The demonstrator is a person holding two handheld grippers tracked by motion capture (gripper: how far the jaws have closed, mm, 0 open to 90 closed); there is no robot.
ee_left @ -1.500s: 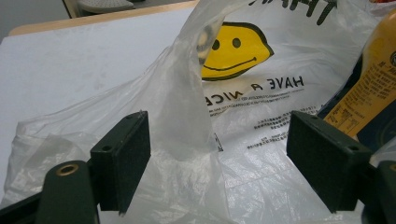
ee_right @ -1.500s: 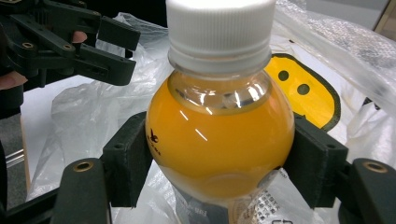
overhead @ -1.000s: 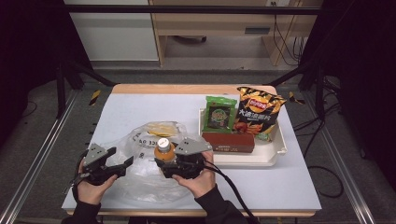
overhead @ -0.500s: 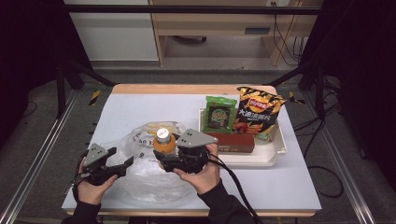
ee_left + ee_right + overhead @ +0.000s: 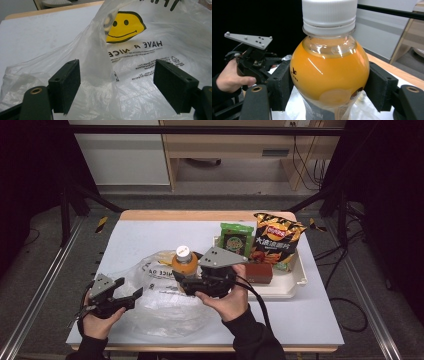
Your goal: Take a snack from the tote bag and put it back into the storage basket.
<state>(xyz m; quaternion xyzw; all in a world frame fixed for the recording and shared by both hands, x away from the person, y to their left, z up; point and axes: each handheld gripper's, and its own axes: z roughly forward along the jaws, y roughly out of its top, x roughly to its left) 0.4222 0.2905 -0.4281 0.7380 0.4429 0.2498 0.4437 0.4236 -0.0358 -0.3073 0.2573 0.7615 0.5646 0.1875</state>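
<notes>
An orange juice bottle [image 5: 183, 262] with a white cap is held upright above the clear plastic bag [image 5: 165, 307]. My right gripper [image 5: 186, 279] is shut on its body, and its pads press both sides of the bottle [image 5: 329, 72] in the right gripper view. My left gripper [image 5: 128, 289] rests at the bag's left side with its jaws open. In the left gripper view a raised fold of the bag [image 5: 100, 57], printed with a yellow smiley [image 5: 125, 26], stands between the open pads [image 5: 65, 82] without being pinched.
A white tray [image 5: 295, 280] at the right holds a chips bag [image 5: 275, 240], a green packet [image 5: 236, 240] and a brown box [image 5: 257, 272]. The person's other hand and the left gripper [image 5: 252, 58] show beyond the bottle.
My right gripper has lifted the bottle higher and a little to the right, above the bag. The left gripper has stayed put and open.
</notes>
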